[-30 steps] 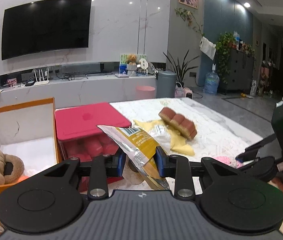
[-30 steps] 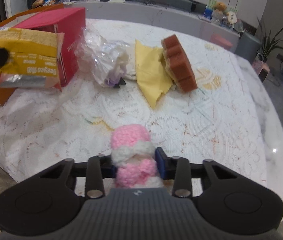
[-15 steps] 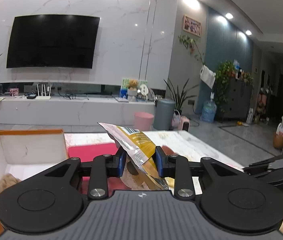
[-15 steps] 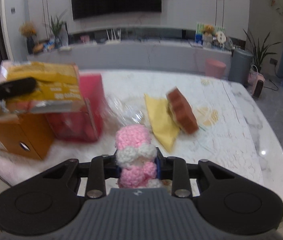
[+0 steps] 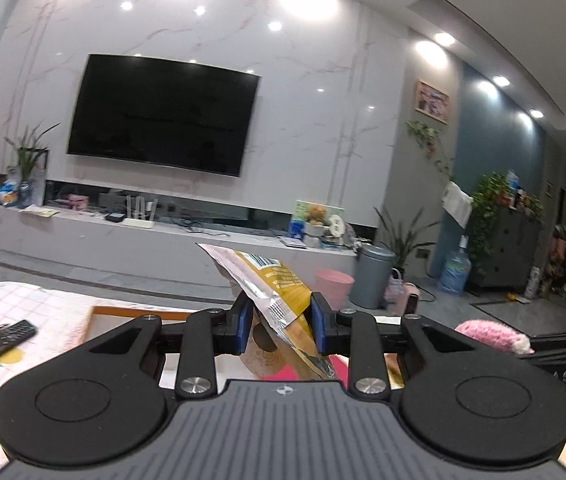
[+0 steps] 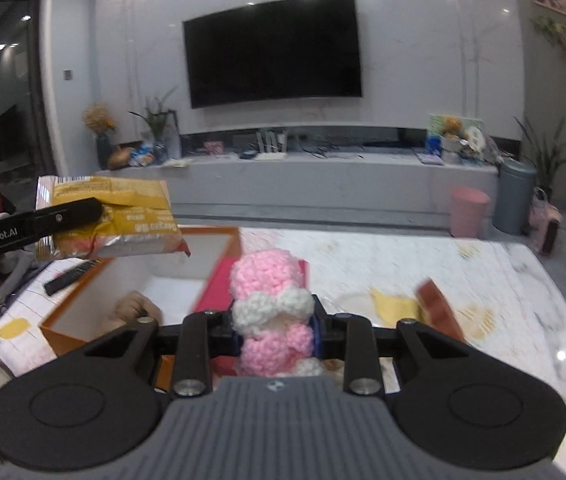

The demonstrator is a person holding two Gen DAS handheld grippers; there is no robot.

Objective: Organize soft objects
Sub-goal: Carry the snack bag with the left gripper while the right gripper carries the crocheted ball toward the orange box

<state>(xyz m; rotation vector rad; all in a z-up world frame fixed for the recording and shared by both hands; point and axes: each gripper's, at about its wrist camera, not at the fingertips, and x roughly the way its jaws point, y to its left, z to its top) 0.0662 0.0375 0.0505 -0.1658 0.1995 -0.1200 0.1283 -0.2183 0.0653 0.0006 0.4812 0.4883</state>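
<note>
**Two Grippers, Two Soft Loads Above a Living-Room Table**

The left gripper (image 5: pixel 281 323) has its blue pads pressed narrowly on a yellow snack bag (image 5: pixel 279 294), which sticks up and forward from between the fingers. In the right wrist view the same bag (image 6: pixel 111 216) hangs in the air at the left, above an open orange box (image 6: pixel 83 304) with a white inside and a tan plush item (image 6: pixel 135 308) on its floor. The right gripper (image 6: pixel 275 334) is clamped on a pink-and-white crocheted toy (image 6: pixel 269 300), fingers partly closed against its lower half; the toy stands upright over a red container (image 6: pixel 219 292) just right of the box. Farther right on the marble-patterned table (image 6: pixel 483 280) lie a yellow cloth (image 6: pixel 395 306) and a blurred brown sponge (image 6: pixel 439 312). A black remote (image 6: pixel 69 278) rests left of the box.
</note>
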